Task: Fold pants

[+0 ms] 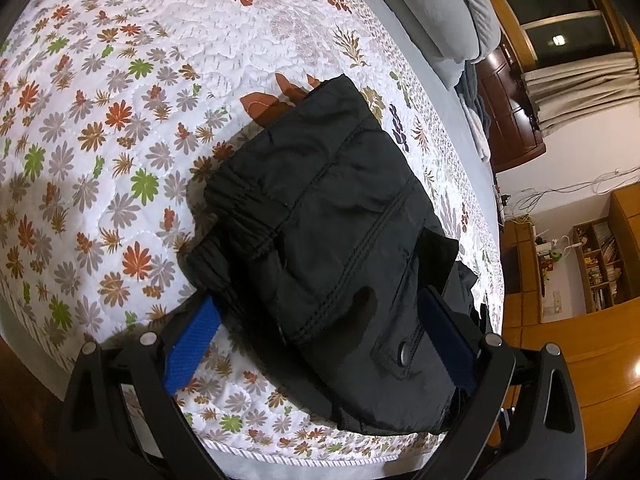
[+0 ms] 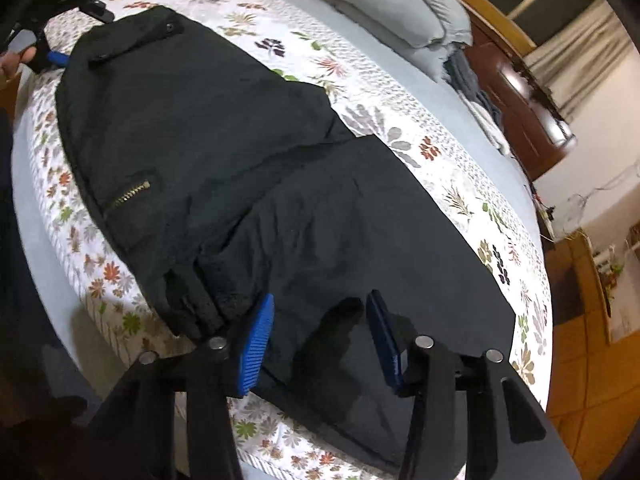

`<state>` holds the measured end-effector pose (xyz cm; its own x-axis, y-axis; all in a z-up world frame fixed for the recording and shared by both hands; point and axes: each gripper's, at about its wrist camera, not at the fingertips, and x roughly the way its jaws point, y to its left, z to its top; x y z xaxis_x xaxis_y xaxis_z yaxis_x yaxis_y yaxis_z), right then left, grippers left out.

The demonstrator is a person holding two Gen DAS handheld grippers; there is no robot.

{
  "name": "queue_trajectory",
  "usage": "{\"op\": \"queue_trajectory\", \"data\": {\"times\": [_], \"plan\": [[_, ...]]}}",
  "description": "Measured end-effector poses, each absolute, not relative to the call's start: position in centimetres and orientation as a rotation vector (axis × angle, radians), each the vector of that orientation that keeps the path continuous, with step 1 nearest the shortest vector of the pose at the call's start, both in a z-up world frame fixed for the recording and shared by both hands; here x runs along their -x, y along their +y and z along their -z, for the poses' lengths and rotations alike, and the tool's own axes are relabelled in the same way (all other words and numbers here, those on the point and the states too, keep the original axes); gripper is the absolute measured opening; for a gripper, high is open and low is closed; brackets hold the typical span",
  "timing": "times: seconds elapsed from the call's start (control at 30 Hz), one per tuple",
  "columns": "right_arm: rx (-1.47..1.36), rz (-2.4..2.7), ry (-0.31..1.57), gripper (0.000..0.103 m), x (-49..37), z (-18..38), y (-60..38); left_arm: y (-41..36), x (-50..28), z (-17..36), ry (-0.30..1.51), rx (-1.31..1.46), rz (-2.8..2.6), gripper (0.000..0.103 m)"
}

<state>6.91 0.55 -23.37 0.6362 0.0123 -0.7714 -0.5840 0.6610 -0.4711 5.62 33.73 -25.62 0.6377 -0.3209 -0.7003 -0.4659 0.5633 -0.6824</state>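
Both hand-held grippers stand with jaws apart, gripping nothing: the left hand-held gripper [image 1: 320, 344] straddles the waist end of the black pants [image 2: 224, 168], the right hand-held gripper [image 2: 320, 340] hovers over the legs. On the floral bed [image 1: 100, 140] the pants look partly folded; smaller folds probably remain.

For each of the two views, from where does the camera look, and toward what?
Left wrist: sits behind the left tongs, looking down at the waistband end of the black pants on the floral quilt.
Right wrist: sits behind the right tongs, looking along the pants; a hand shows.
Shared: pants, quilt, grey pillow.
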Motion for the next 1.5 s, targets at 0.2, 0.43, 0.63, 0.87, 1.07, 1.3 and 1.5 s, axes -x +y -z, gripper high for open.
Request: {"op": "queue_trajectory", "data": {"times": [0.2,0.43,0.63,0.87,1.07,1.3,1.5], "plan": [[0.656,-0.511,0.891,0.07,-9.8,17.2,0.0,34.9,-3.6,25.8,0.859,1.12,-0.092,0.096],[0.409,-0.886,1.167,0.077,-17.2,11.8,5.5,33.7,-3.4,24.4,0.853,1.036,-0.123,0.096],[0.448,-1.143,1.291,0.089,-22.6,11.6,17.3,34.0,-3.7,24.8,0.827,1.098,-0.122,0.096],[0.536,-1.278,1.44,0.089,-27.5,16.3,30.6,34.3,-4.3,25.7,0.859,1.126,-0.174,0.096],[0.68,-1.318,1.539,0.089,-29.3,21.7,38.1,34.3,-4.4,25.8,0.848,1.151,-0.188,0.096],[0.765,-1.384,1.635,0.09,-30.0,24.8,41.2,34.6,-4.0,26.3,0.819,1.221,-0.176,0.096],[0.802,-1.403,1.701,0.09,-31.1,26.1,42.4,34.4,-4.0,26.4,0.831,1.215,-0.169,0.096]]}}
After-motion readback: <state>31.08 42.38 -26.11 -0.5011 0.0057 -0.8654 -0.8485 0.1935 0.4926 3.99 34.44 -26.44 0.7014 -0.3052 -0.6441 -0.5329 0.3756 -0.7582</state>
